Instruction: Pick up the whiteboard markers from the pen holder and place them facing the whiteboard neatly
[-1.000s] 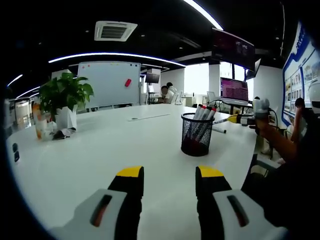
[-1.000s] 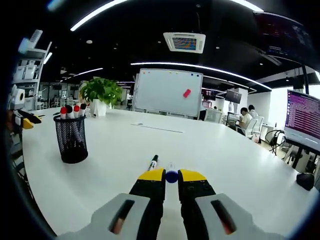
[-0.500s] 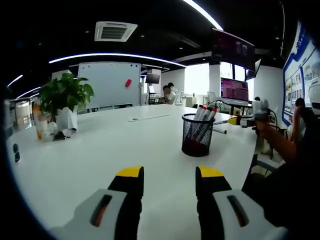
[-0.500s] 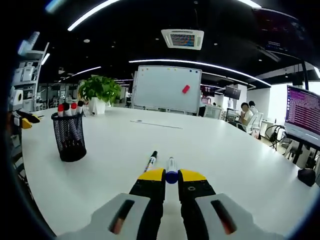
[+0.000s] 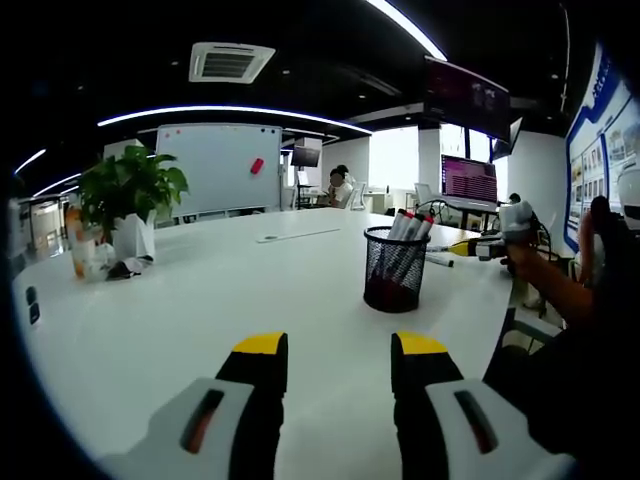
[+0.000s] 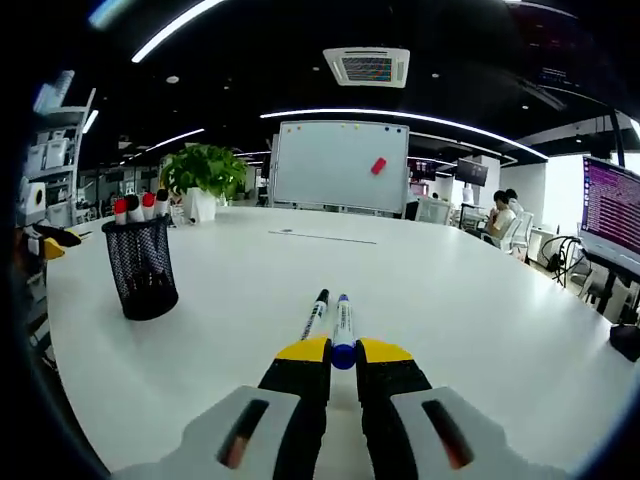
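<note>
White table carries two markers laid side by side, both pointing toward the whiteboard: a black-capped marker lying free, and a blue marker just beside it. The right gripper is nearly closed, its jaws pinching the blue marker's near end, so this placement is judged unfinished. Several red-capped markers stand in the mesh pen holder, well apart from the laid pair; these remain to be moved. The left gripper hovers over bare table, jaws wide apart, holding nothing.
</note>
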Motion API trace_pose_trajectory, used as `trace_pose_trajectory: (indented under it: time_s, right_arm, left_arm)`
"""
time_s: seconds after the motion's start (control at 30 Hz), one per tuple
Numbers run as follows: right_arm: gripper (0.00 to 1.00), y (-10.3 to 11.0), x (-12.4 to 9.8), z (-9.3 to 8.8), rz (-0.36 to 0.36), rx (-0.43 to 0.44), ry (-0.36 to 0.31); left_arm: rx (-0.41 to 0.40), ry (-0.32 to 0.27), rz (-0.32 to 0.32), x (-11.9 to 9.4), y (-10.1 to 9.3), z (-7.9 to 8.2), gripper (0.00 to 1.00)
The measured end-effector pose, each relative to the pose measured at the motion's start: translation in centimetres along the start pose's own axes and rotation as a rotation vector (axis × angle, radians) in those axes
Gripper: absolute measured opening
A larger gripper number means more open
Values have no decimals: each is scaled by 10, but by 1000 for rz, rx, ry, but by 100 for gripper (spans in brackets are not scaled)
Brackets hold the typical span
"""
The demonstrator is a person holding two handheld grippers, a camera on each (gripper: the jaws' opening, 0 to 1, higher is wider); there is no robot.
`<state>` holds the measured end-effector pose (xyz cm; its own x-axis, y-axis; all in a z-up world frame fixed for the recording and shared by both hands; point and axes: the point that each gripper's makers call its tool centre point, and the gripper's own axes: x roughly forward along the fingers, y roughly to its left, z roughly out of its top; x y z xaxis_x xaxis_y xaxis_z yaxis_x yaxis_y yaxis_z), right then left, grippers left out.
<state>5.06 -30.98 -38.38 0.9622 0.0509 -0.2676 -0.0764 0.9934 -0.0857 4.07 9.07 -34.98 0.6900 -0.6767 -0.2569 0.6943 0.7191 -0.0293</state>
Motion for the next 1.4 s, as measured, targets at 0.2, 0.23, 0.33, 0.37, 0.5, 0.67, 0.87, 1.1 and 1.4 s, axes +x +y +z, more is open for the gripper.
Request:
trace_pose_trajectory:
  time_s: [0.2, 0.23, 0.33, 0.37, 0.5, 0.67, 0.87, 1.1, 1.4]
  right_arm:
    - [13, 1, 0, -4, -1, 1, 19]
    - [13, 1, 0, -4, 0, 4, 20]
    - [13, 2, 0, -6, 4, 11, 27]
    - [13, 2, 0, -7, 7, 14, 33]
    - [13, 3, 1, -14, 1, 40, 71]
    - [13, 1, 1, -17, -14, 39, 87]
    - [13, 4, 2, -17, -7, 40, 95]
    - [13, 0, 7, -22, -6, 47, 122]
    - [15, -4, 9, -19, -11, 37, 105]
  left_arm:
    - [0, 3, -4, 1, 0, -1, 43]
    - [-1, 3, -3, 1, 0, -1, 43]
    - [-1, 4, -3, 1, -1, -1, 43]
    - [-1, 5, -4, 1, -1, -1, 43]
    - [0, 4, -5, 1, -2, -1, 43]
    - [1, 4, -5, 1, -2, -1, 43]
    - [-2, 7, -9, 2, -3, -2, 43]
    - [-5, 8, -10, 2, -3, -3, 43]
    - [-7, 13, -11, 3, -3, -4, 43]
